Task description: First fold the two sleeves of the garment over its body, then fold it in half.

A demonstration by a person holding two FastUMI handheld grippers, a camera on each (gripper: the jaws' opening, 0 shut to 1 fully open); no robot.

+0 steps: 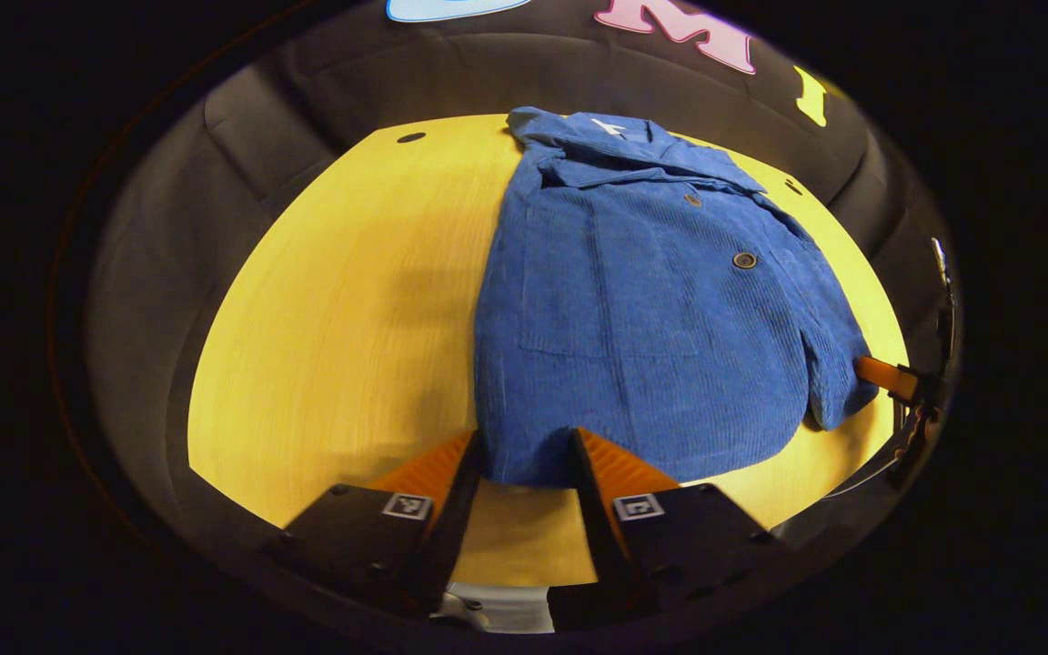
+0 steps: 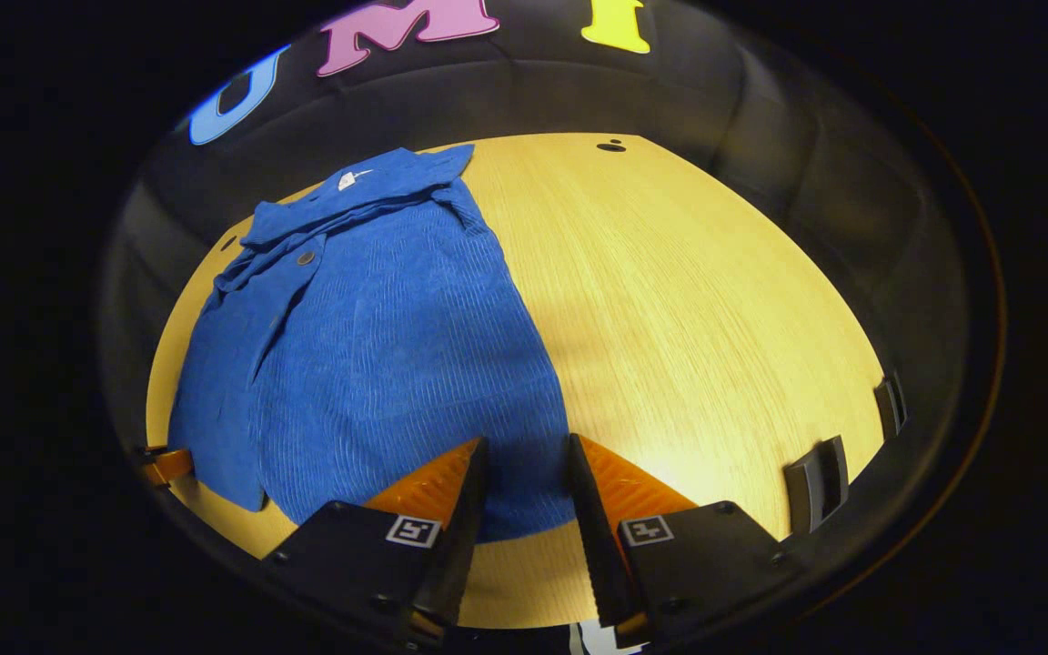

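A blue corduroy garment [image 1: 642, 309] lies flat on the yellow wooden table [image 1: 342, 309], collar at the far side, buttons facing up. Both sleeves look folded over its body. My left gripper [image 1: 527, 446] stands open at the near hem's left corner, its fingertips on either side of the fabric edge. In the right gripper view the garment [image 2: 378, 346] spreads to the left, and my right gripper [image 2: 524, 450] stands open astride the hem's right corner. The right gripper's finger [image 1: 883, 377] touches the hem at the far right of the left gripper view. The left gripper's finger [image 2: 165, 464] peeks out beside the garment's left edge.
Bare tabletop [image 2: 715, 318] stretches beside the garment on both sides. A small dark hole [image 1: 411, 137] marks the far table corner, and another hole [image 2: 610, 146] sits at the far edge. Two dark clips [image 2: 815, 482] stand on the near right rim. Black cloth surrounds the table.
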